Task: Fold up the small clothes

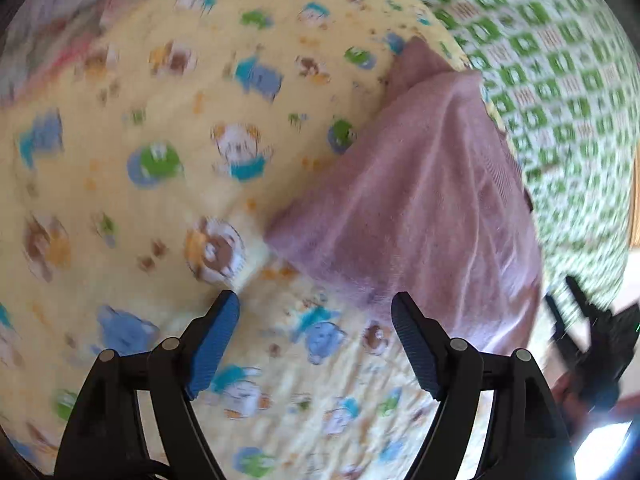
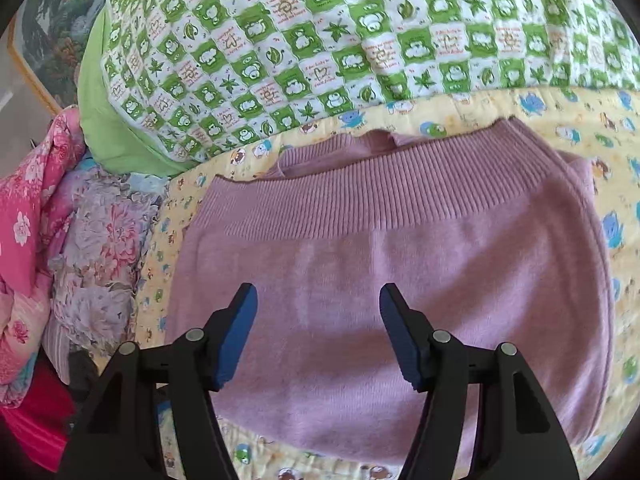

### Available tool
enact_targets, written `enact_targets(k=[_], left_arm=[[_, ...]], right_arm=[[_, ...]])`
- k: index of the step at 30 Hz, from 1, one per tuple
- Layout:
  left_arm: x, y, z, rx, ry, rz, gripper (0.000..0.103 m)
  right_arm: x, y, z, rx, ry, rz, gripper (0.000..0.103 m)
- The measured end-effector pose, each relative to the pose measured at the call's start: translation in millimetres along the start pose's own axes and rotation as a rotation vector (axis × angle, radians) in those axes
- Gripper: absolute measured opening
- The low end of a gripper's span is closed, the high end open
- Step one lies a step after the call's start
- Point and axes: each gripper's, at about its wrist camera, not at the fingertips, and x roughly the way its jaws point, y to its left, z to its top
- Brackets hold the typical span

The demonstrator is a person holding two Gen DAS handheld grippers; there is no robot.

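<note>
On the left of the right wrist view, a heap of pink floral bedding (image 2: 24, 216) is bunched beside the bed, with a framed picture (image 2: 44, 40) behind it. Next comes the yellow cartoon-print sheet (image 2: 600, 152) that covers the bed, and across its far edge lies a green-and-white checked quilt (image 2: 320, 40).

The task's thing, a small mauve knit garment (image 2: 380, 260), lies on the sheet in the middle of this view, close to the quilt's edge. Its ribbed band (image 2: 360, 200) faces the quilt, and a second layer peeks out behind that band and at the right side, so it looks already doubled over at least once. The outline is compact and fairly square, though the far edge is a little uneven.

The right hand-held gripper (image 2: 318, 332) hangs just above the garment's near half, its jaws apart with nothing between the pads (image 2: 236, 336); whether they touch the knit I cannot tell.

In the blurred left wrist view, the left hand-held gripper (image 1: 316, 340) is spread wide and empty over bare sheet, with the garment (image 1: 420, 208) just beyond its right finger and the quilt (image 1: 560, 80) further right.

My reading is that this piece is nearly finished: both grips appear let go, and what may be left is a last fold or a smoothing pass, then setting it aside. No other small clothes are clearly in view.
</note>
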Motion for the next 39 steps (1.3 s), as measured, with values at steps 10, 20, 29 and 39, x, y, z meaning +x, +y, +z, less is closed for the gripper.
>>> enact_targets(k=[10, 20, 29, 39], left_arm=[[31.4, -38.4, 32.8, -0.035, -0.101, -0.002, 0.029], [-4.9, -165.8, 9.1, 0.356, -0.216, -0.039, 0.011], [34.2, -306.5, -106.8, 0.864, -0.096, -0.207, 0.011], [95.1, -285.6, -138.4, 0.899, 0.099, -0.175, 0.027]], right_arm=[[-13.6, -48.7, -26.3, 0.116, 0.028, -0.050, 0.065], [-51.4, -112.0, -29.8, 0.237, -0.050, -0.093, 0.065], [-91.6, -151.5, -18.0, 0.294, -0.135, -0.076, 0.065], [-62.7, -146.9, -0.4, 0.233, -0.056, 0.004, 0.065]])
